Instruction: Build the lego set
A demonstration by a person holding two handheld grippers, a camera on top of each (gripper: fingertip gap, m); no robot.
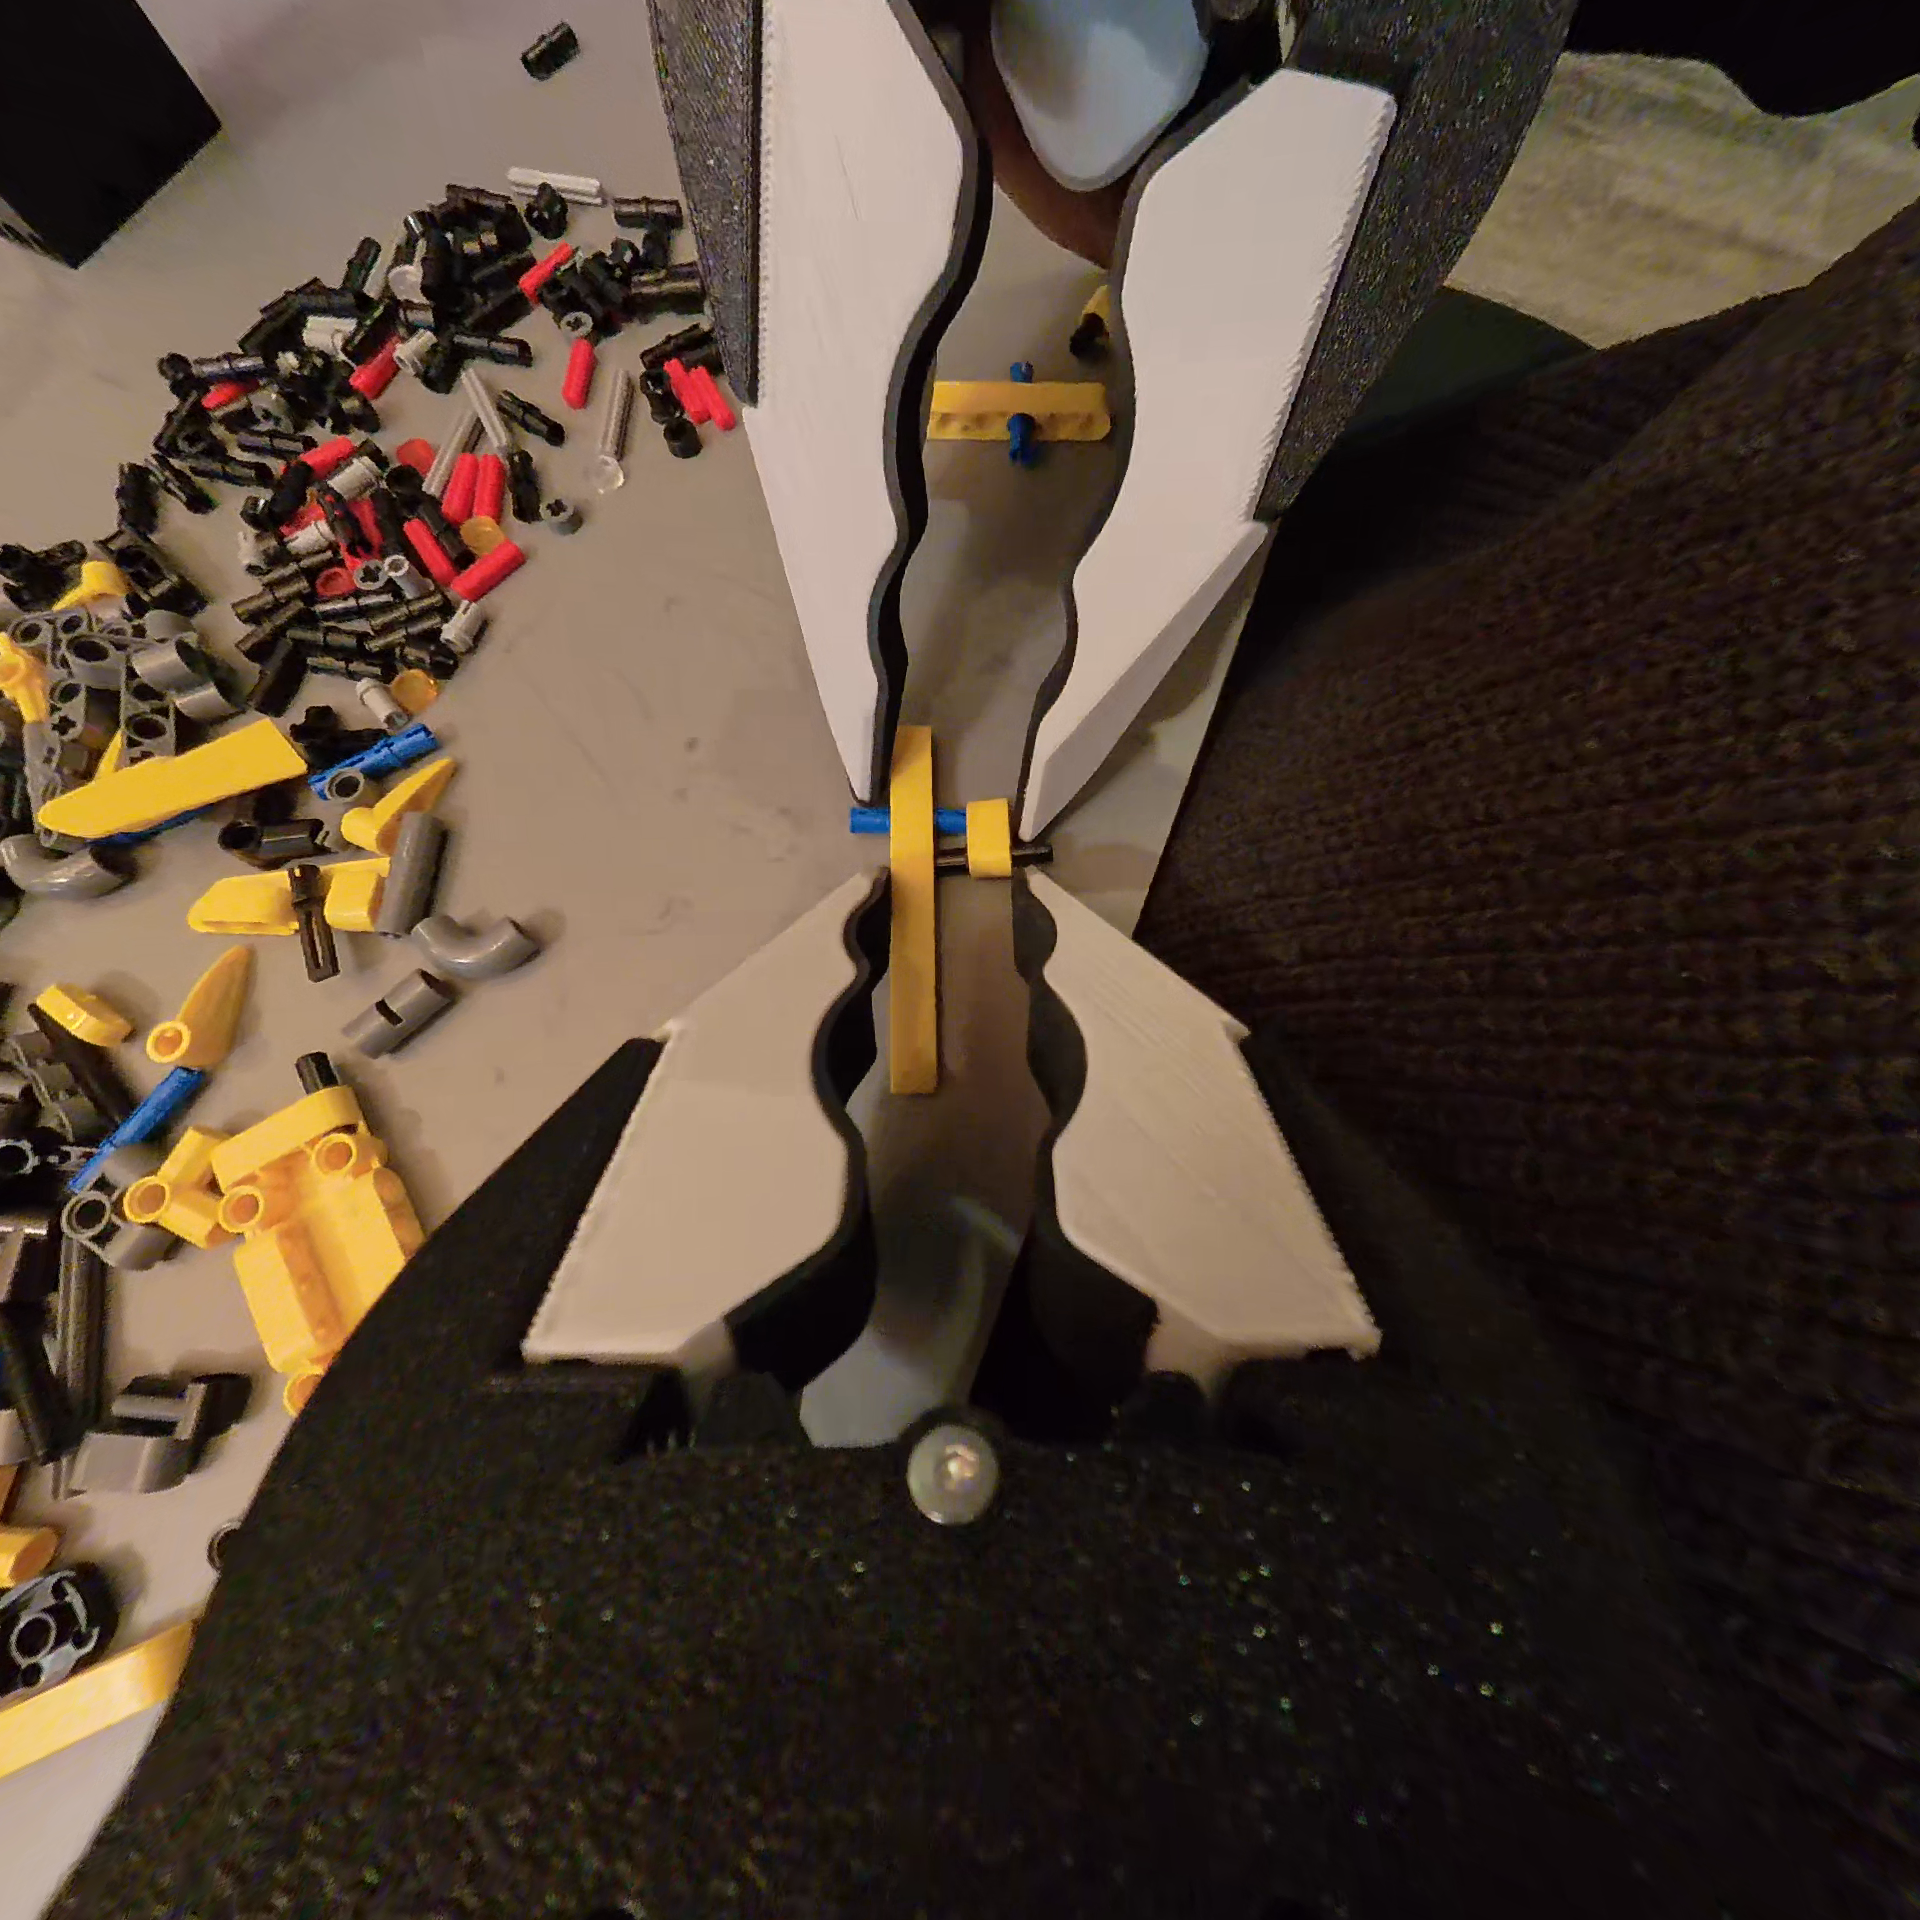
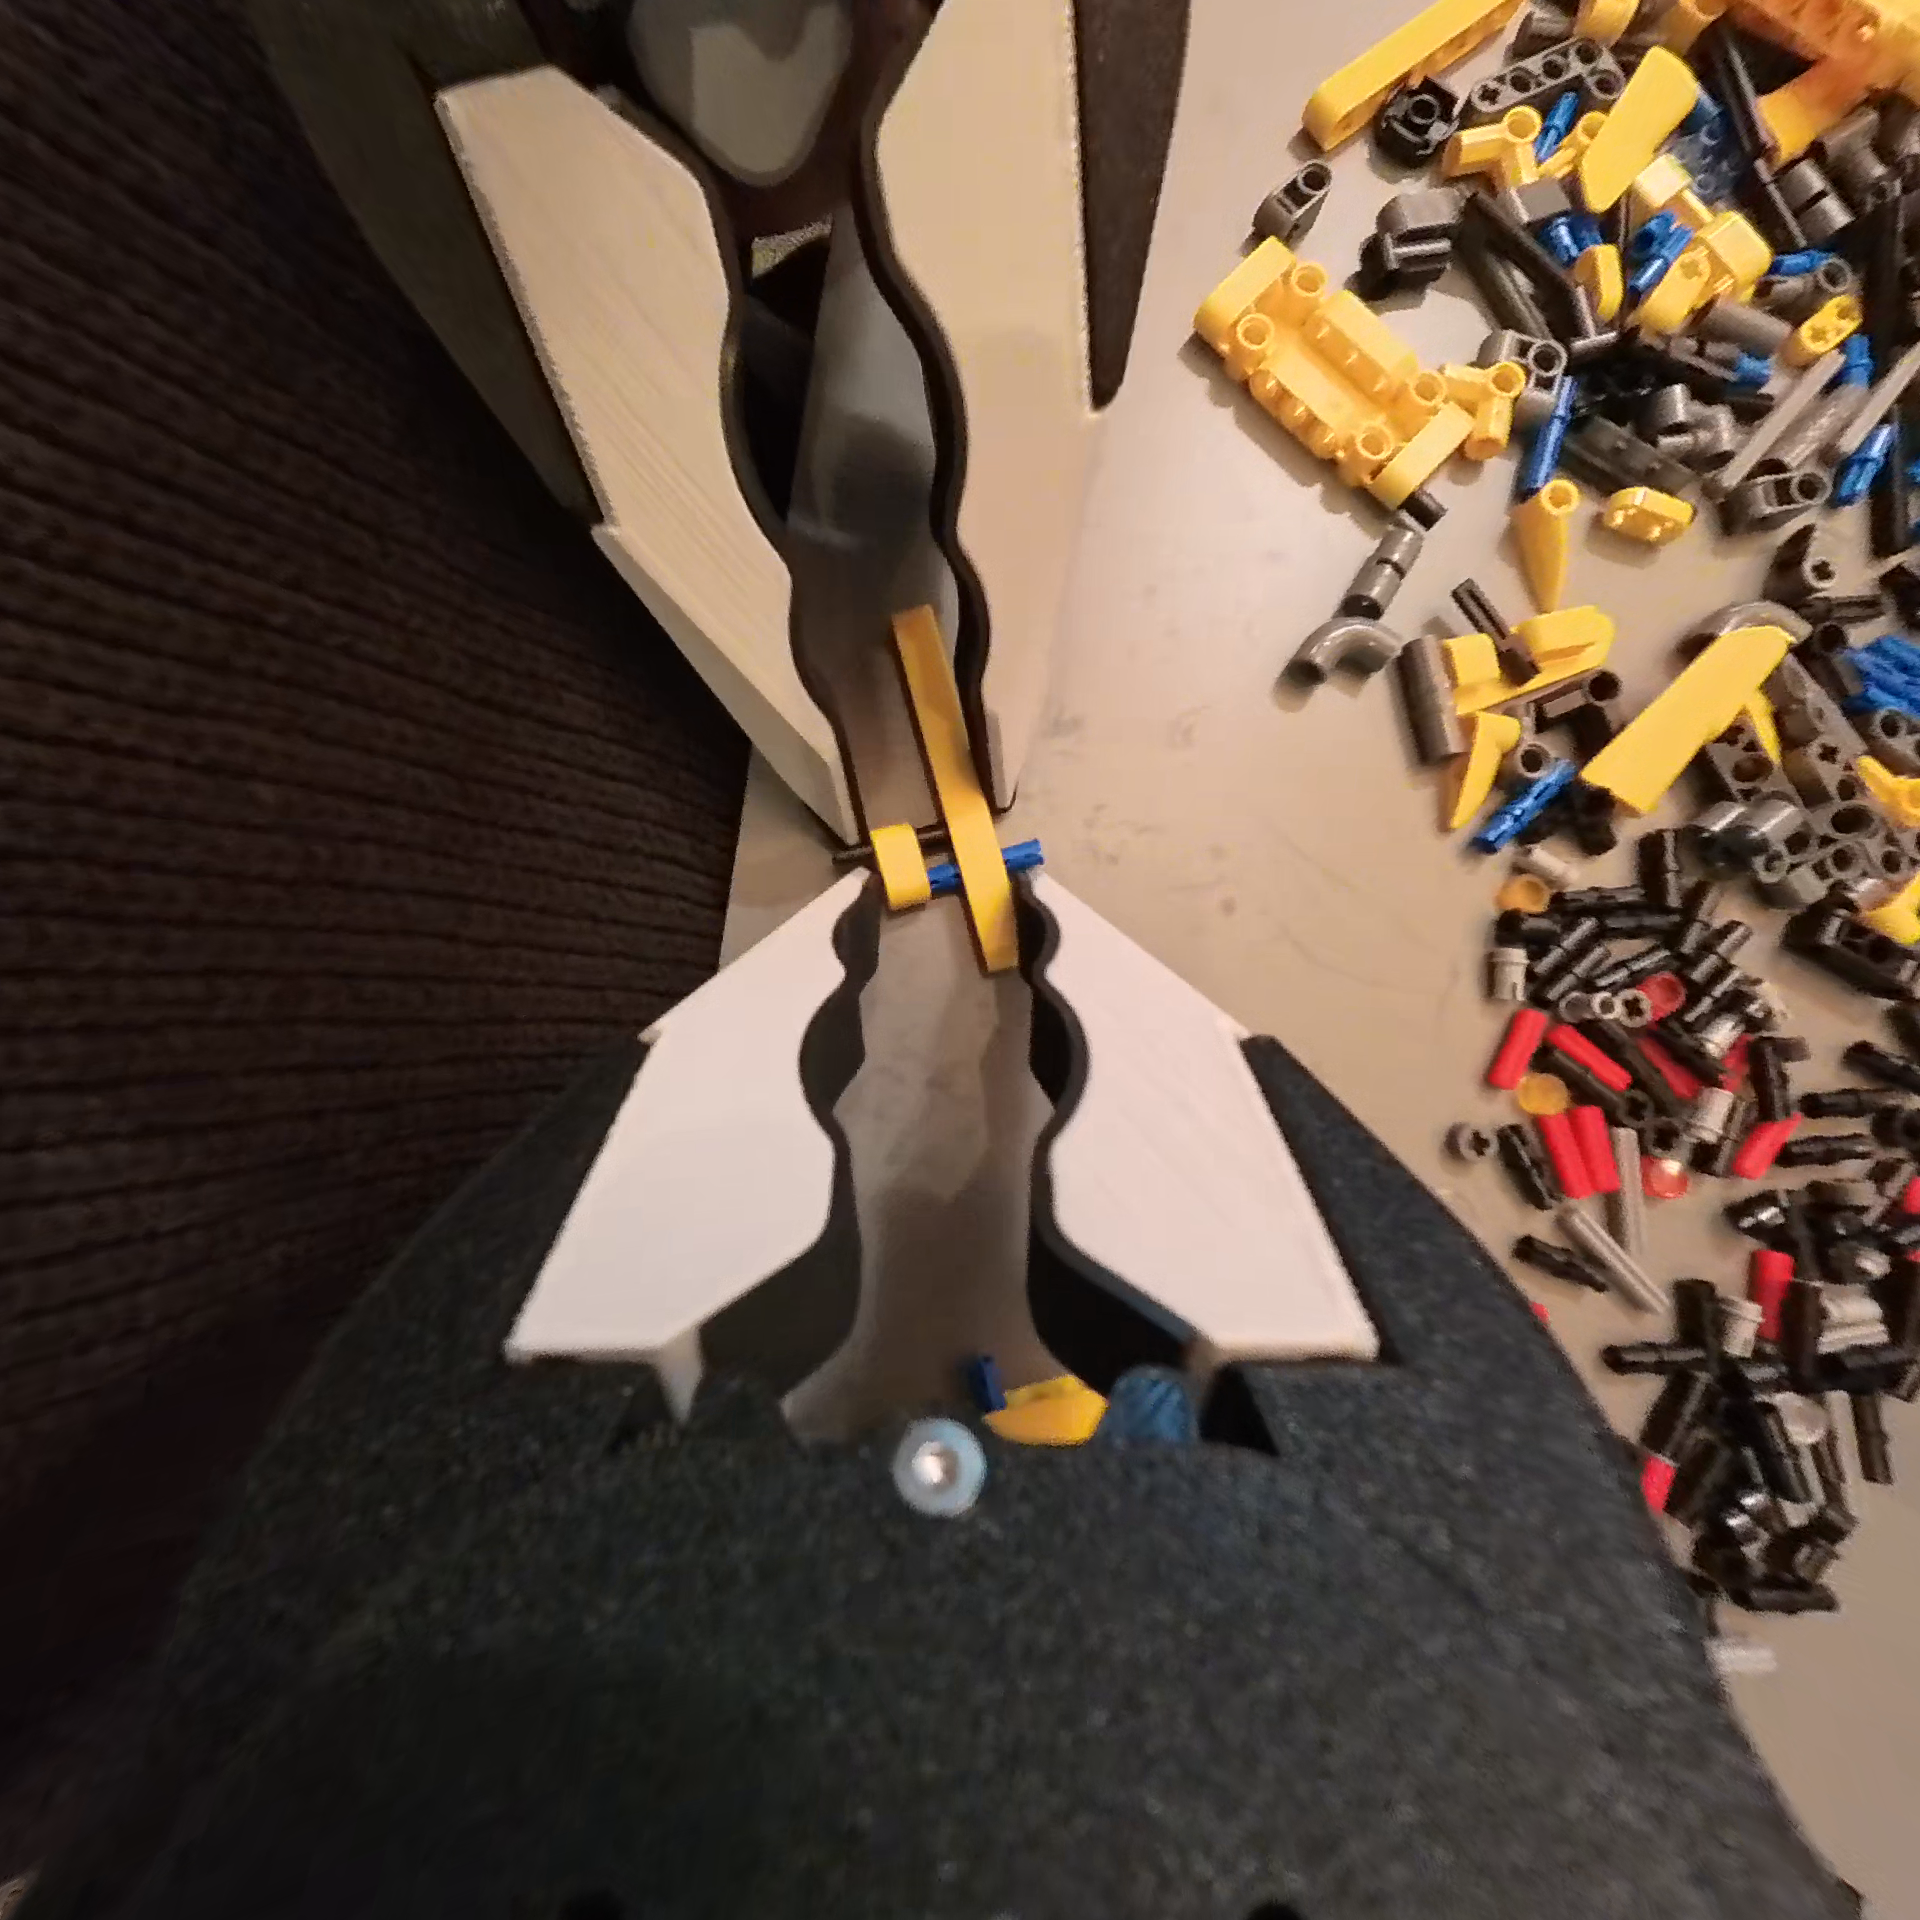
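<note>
Just above the edge of the grey tabletop [image 1: 644, 727], the right gripper's [image 2: 943, 883] fingers pinch across a blue pin [image 1: 868, 821] and a black pin [image 1: 1034, 854] joining a short yellow plastic link [image 1: 987, 836] to a long thin yellow plastic beam [image 1: 914, 987], which sits between the left gripper's [image 1: 951, 881] narrowed fingers, clamped or not I cannot tell.

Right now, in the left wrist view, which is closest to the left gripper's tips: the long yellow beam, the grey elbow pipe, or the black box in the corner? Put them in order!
1. Long yellow beam: between the left gripper fingertips, at its left finger.
2. Grey elbow pipe: on the table, off to the left.
3. Black box: far top-left corner.
</note>
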